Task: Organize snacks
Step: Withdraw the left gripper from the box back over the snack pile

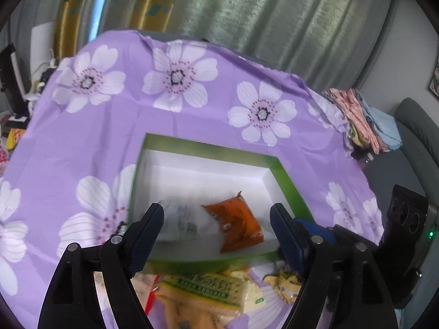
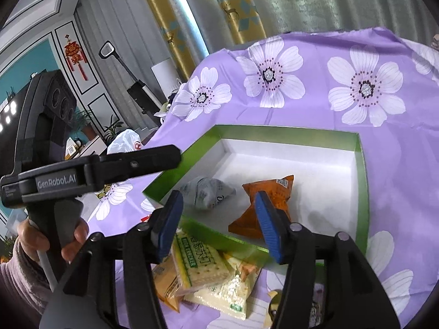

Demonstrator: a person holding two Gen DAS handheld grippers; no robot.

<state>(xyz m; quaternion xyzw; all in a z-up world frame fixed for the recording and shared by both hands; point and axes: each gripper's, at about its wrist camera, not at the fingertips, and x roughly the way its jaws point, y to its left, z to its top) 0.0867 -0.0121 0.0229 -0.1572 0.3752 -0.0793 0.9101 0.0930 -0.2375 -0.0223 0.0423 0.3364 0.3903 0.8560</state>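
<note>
A green-walled box point(image 2: 170, 176) with a white floor sits on the worktop's purple flowered cloth point(image 2: 356, 54). To its left, a hand point(image 2: 55, 235) holds the left gripper point(image 1: 216, 222), marked "GenRobot.AI"; its jaws stand apart with nothing between them. Inside the box lie a white packet point(image 2: 208, 194) and, to its right, an orange packet point(image 2: 274, 192); their print is too small to read. The right gripper point(image 2: 219, 219) is likewise open and empty. In front of the box lies a green-banded cracker pack point(image 2: 203, 260), its lettering blurred.
</note>
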